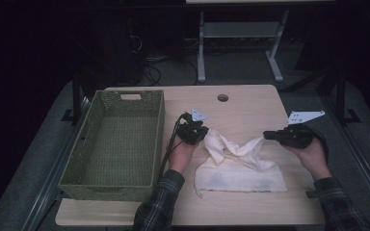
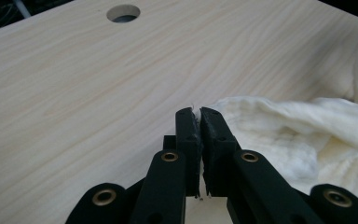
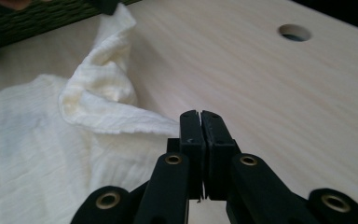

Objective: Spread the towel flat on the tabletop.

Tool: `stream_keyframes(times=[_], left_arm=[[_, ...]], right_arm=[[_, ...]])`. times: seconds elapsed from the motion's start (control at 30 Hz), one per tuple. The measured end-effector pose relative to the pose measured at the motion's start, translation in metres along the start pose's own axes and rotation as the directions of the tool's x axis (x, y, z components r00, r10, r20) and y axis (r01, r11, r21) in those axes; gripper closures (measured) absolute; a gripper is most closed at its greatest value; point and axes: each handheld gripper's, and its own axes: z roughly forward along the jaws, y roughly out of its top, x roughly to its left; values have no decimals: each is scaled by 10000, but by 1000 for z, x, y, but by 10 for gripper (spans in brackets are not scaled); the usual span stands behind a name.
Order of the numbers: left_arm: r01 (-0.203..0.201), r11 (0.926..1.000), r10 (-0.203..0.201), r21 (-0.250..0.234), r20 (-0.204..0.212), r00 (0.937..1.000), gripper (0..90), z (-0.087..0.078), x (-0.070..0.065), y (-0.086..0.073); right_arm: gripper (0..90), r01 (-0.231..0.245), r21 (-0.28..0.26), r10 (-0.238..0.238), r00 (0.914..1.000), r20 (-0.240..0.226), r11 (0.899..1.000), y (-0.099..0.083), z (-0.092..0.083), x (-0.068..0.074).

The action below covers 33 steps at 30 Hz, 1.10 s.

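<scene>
Plaid sleeves come in at the near edge of the table (image 1: 250, 103), and between the hands lies the cream cloth (image 1: 241, 175), right of centre and well clear of the green woven basket (image 1: 84, 159) on the left. Its near half lies flat in a rough rectangle; its two far corners are drawn up off the wood. The left gripper (image 2: 198, 112) is clamped on the far-left corner, a sliver of fabric showing between its jaws. The right gripper (image 3: 200, 114) is closed at the far-right corner; the cloth's edge runs to its jaw tips, though whether it is truly caught there I cannot tell. By my reading a fold has only begun: both corners are taken up, nothing is laid over yet, and the basket holds nothing.
</scene>
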Motion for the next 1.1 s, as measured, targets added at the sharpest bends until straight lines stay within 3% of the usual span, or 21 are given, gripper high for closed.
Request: stream_keyframes(times=[0.27, 0.5, 0.77, 1.0, 1.1], left_arm=[[10, 9999, -17, -166, -448, 9990, 859, 3, 12, 17], [178, 9998, -188, -119, -905, 9957, 859, 13, 29, 26], [447, 9990, -434, 84, -1182, 9920, 858, 35, 43, 26], [743, 9963, -680, 429, -1332, 9887, 853, 51, 54, 20], [914, 9945, -829, 519, -1475, 9856, 811, 56, 58, 19]], right_arm=[[880, -365, -204, 382, 9951, 911, 9991, 11, -6, -29], [880, -830, -113, 838, 9865, 1409, 9965, 15, 2, -54], [880, -1150, 4, 1133, 9793, 1680, 9934, 19, 13, -76], [878, -1788, 473, 1681, 9703, 1740, 9828, 10, 34, -93], [840, -1899, 539, 1772, 9669, 1834, 9803, 8, 42, -98]])
